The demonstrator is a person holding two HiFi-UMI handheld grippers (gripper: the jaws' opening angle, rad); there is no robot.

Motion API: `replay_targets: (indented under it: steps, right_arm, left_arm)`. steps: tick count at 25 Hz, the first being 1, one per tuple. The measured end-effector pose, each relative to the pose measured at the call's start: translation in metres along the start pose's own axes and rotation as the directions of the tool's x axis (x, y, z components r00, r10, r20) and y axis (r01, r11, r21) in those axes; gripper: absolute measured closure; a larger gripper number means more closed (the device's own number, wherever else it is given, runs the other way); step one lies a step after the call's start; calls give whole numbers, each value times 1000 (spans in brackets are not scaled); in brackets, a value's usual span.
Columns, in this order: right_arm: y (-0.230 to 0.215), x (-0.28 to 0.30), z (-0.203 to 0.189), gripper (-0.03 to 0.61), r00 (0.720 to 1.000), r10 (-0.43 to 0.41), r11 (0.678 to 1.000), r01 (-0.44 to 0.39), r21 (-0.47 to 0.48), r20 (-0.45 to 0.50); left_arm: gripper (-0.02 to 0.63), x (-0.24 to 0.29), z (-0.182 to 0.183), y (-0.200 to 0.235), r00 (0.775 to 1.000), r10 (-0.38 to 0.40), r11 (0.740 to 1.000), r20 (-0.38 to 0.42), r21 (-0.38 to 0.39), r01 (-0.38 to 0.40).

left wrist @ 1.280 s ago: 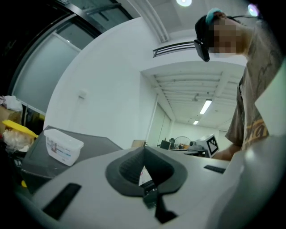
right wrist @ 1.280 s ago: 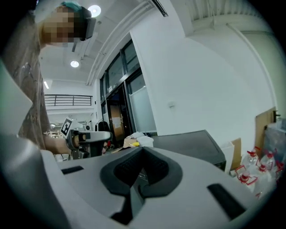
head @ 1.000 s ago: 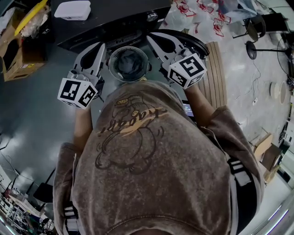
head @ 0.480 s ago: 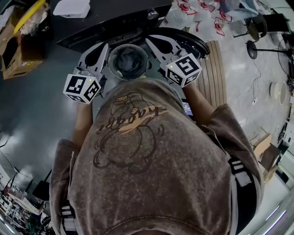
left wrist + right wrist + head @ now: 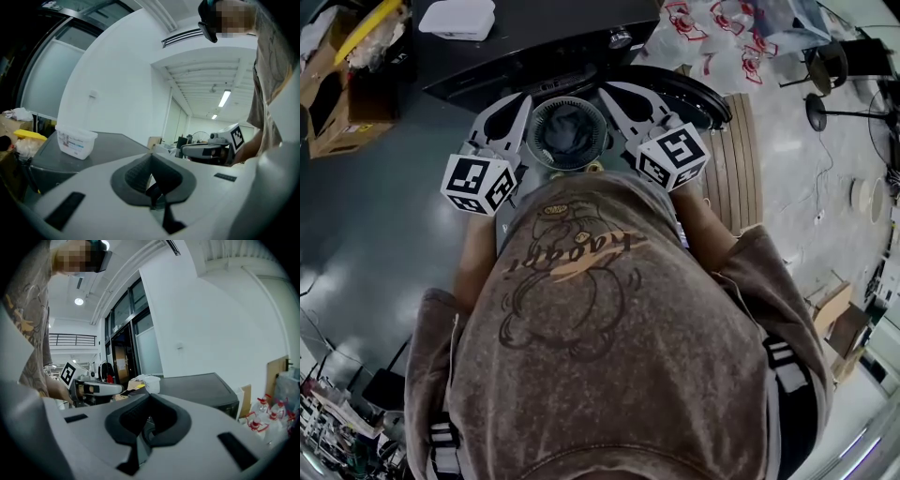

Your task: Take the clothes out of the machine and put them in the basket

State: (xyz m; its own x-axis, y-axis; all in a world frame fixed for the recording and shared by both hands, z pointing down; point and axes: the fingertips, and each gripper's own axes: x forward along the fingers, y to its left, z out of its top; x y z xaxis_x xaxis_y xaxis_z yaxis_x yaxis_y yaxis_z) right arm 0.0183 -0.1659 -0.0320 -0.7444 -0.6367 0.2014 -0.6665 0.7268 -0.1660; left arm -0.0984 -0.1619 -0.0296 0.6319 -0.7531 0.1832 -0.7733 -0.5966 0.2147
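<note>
We see a black machine [image 5: 534, 47], dark grey clothes [image 5: 567, 131], and pale grey left tongs [image 5: 523, 101] and right tongs [image 5: 607, 91] bearing black-and-white square markers [image 5: 478, 183].

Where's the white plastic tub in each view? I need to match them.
Head view: white plastic tub at top left, on the machine top.
Left gripper view: left of centre, on that top.
Right gripper view: small, near centre, at that top's left end.
Shared landmark: the dark machine top.
</note>
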Motion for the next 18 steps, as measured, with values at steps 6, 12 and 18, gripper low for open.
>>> replay_targets:
  steps: [6,12,18]
  right_arm:
    - [-3,1,1,584,1000,6,1000,-6,-15,-16]
    - [-4,5,0,588,1000,6,1000,-6,-9,-14]
    - [-7,3,0,589,1000,9,1000,-9,-4,-18]
  left_arm:
    - [606,3,0,-2,1000,16,1000,5,-15,-16]
    - [606,4,3,2,999,32,999,16,-37,-31]
    - [606,5,5,4,999,40,998,16,-50,-39]
